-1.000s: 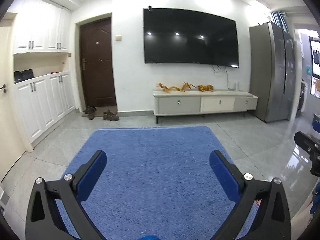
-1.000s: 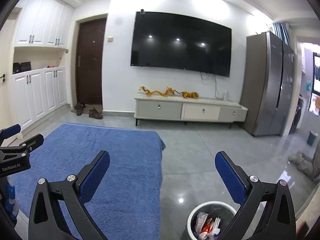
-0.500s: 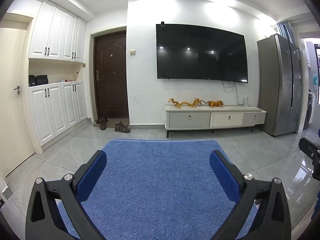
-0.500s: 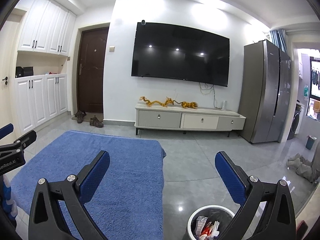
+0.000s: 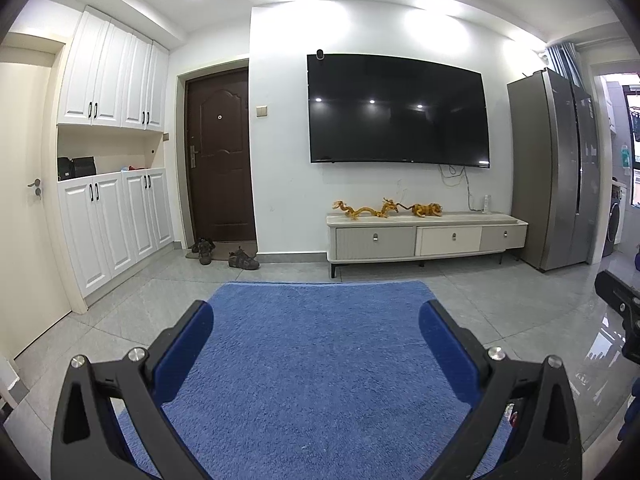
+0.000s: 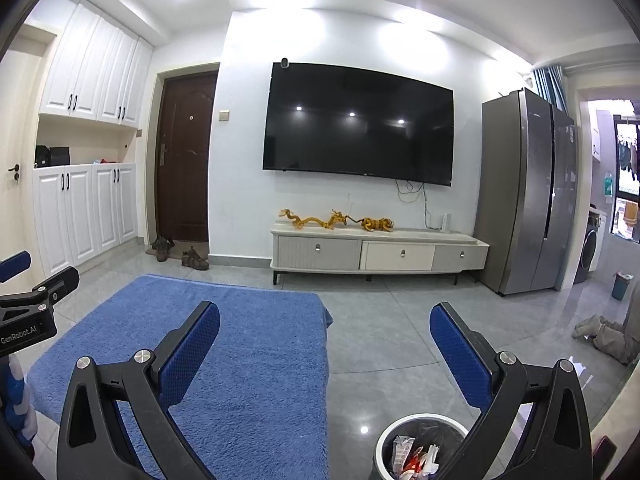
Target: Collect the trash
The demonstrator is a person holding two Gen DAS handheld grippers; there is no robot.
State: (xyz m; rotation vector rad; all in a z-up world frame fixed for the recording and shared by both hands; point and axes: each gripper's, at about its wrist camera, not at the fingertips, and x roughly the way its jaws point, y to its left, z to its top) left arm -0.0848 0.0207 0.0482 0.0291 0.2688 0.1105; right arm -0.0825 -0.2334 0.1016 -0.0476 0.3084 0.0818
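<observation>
My left gripper (image 5: 316,320) is open above a blue towel-covered surface (image 5: 320,360), with nothing between its blue pads. My right gripper (image 6: 324,324) is open too and holds nothing. Below it, at the bottom right, a round bin (image 6: 390,438) with a white rim stands on the grey floor and holds wrappers and crumpled paper (image 6: 412,456). No loose trash shows on the blue surface. The left gripper's body (image 6: 36,304) shows at the left edge of the right wrist view, and the right gripper's body (image 5: 618,300) at the right edge of the left wrist view.
Ahead stands a white wall with a large TV (image 5: 400,112) over a low cabinet (image 5: 424,236) bearing golden figurines. A brown door (image 5: 220,156) with shoes, white cupboards (image 5: 112,216), a steel fridge (image 5: 556,168), a small teal bin (image 6: 622,285) and cloth on the floor (image 6: 608,334).
Both cameras have tilted upward: the wall, TV and ceiling sit lower in view and less of the blue surface shows. Both grippers stay open and hold nothing.
</observation>
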